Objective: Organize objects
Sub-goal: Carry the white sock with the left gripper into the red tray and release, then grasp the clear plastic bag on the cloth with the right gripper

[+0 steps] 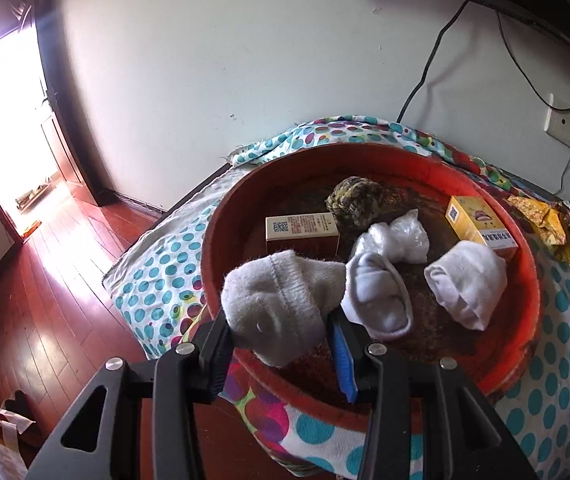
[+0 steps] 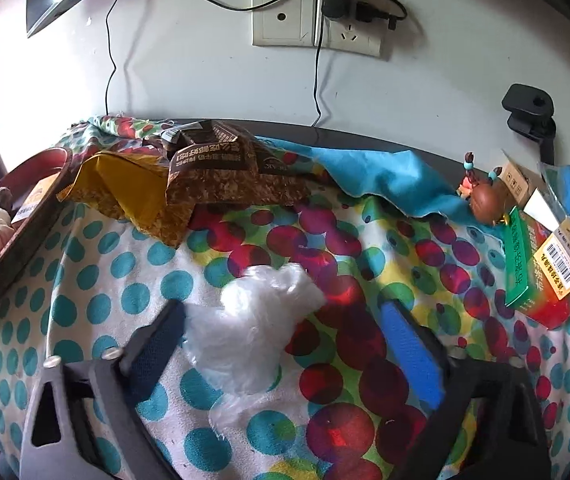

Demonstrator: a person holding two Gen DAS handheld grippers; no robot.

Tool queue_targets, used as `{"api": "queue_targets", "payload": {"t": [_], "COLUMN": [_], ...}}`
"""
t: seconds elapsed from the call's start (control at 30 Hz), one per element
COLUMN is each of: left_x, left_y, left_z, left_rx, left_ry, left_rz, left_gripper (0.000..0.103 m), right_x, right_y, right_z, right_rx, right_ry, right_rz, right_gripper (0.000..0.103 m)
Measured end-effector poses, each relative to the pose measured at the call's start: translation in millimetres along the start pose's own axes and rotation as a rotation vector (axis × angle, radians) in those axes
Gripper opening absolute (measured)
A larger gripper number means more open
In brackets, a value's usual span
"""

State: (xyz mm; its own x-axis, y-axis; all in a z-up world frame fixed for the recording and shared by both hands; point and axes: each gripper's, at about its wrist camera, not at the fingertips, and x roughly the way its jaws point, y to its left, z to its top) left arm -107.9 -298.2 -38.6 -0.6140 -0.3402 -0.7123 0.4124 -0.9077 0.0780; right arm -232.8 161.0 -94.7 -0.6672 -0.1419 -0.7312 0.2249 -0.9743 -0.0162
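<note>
My left gripper (image 1: 279, 322) is shut on a grey sock (image 1: 273, 300), which hangs over the near rim of the round red tray (image 1: 215, 240). Inside the tray lie two white socks (image 1: 377, 296) (image 1: 465, 284), a crumpled clear bag (image 1: 403, 236), a brown-and-cream box (image 1: 301, 232), a yellow box (image 1: 477, 220) and a dark patterned rolled sock (image 1: 355, 200). In the right wrist view my right gripper (image 2: 281, 312) stands open over the dotted cloth (image 2: 85, 280). A crumpled clear plastic bag (image 2: 245, 320) lies between its fingers, close to the left one and well clear of the right.
Brown snack packets (image 2: 221, 176) and a yellow packet (image 2: 125, 192) lie at the cloth's back. A green box (image 2: 525, 264), an orange box (image 2: 561, 260) and a small figurine (image 2: 485, 196) sit at the right. The tray's edge (image 2: 13, 256) is at the left. Wall sockets (image 2: 317, 20) with cables are behind. Wooden floor (image 1: 65, 280) lies beyond the table's left side.
</note>
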Motion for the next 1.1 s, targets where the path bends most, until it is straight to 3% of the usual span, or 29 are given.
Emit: {"api": "queue_targets", "payload": {"t": [0.07, 0.17, 0.27, 0.3, 0.37, 0.43, 0.53, 0.6, 0.73, 0.97, 1.1], "left_x": [9, 18, 29, 36, 40, 33, 5, -17, -59, -75, -75], "left_y": [-1, 1, -3, -4, -8, -9, -8, -9, -13, -32, -41], "left_z": [3, 6, 7, 7, 7, 6, 1, -3, -24, -87, -97], "left_rx": [-0.011, -0.040, -0.046, -0.047, -0.029, -0.031, -0.054, -0.051, -0.069, -0.043, -0.012], "left_ry": [0.028, 0.030, 0.045, 0.064, 0.066, 0.031, -0.079, -0.144, -0.212, -0.150, -0.143], "left_rz": [0.003, 0.028, 0.037, 0.048, 0.061, 0.072, 0.043, 0.032, -0.063, -0.125, -0.142], "left_gripper": [0.044, 0.045, 0.050, 0.056, 0.058, 0.072, 0.081, 0.083, 0.085, 0.085, 0.085], "right_x": [2, 5, 7, 8, 9, 10, 11, 12, 11, 11, 10], "right_y": [1, 3, 6, 7, 8, 7, 5, 5, 7, 11, 17], "right_z": [0, 1, 1, 1, 1, 1, 1, 1, 1, 1, 1], "right_rx": [-0.004, -0.012, -0.027, -0.031, -0.035, -0.031, -0.020, -0.023, -0.032, -0.055, -0.088], "right_ry": [0.012, 0.027, 0.036, 0.040, 0.046, 0.052, 0.059, 0.061, 0.061, 0.058, 0.052], "right_rz": [0.004, -0.002, -0.010, -0.011, -0.011, -0.008, -0.009, -0.012, -0.024, -0.050, -0.076], "right_gripper": [0.079, 0.079, 0.079, 0.077, 0.058, 0.048, 0.046, 0.045, 0.044, 0.042, 0.042]}}
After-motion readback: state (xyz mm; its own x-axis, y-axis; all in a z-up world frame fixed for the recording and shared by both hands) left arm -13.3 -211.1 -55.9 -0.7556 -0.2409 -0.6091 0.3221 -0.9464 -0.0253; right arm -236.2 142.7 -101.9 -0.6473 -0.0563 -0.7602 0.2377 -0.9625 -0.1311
